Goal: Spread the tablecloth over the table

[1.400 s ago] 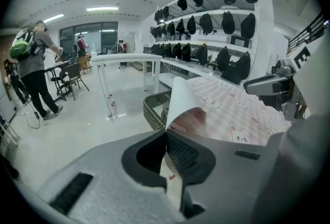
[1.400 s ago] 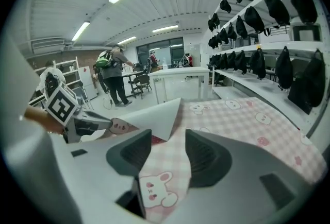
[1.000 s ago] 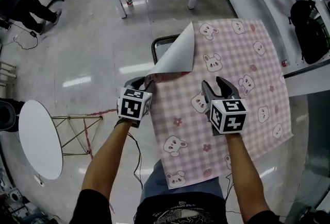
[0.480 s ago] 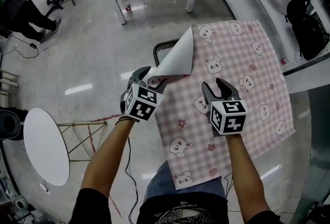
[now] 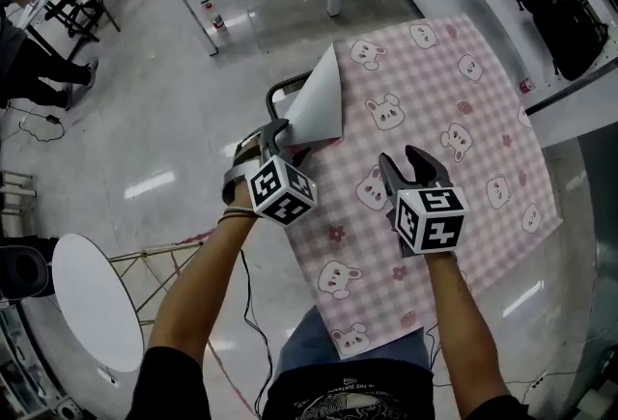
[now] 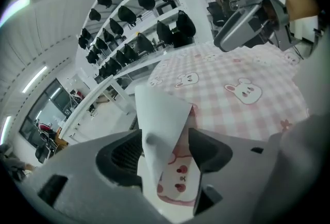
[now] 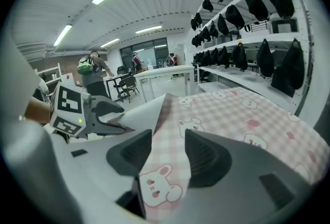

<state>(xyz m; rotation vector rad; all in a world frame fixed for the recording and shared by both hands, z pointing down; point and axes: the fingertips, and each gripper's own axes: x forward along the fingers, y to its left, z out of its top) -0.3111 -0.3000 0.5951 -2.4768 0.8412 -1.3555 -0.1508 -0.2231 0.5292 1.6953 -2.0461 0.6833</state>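
Desk (image 5: 277, 92) mostly covered — tablecloth's (image 5: 435, 167) upturned corner (image 5: 319, 104), loose between the left claw's (image 5: 277, 131) just-opened jaws, needs flattening; right claw (image 5: 406, 159) released.

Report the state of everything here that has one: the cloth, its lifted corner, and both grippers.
tablecloth: spread flat, bunny pattern up, except for one corner.
cloth corner: folded back, white underside showing, standing up between the left gripper's jaws.
left gripper: open; its jaws have just been opening, and the pads do not press on the corner.
right gripper: open, jaws apart over the cloth, gripping nothing.
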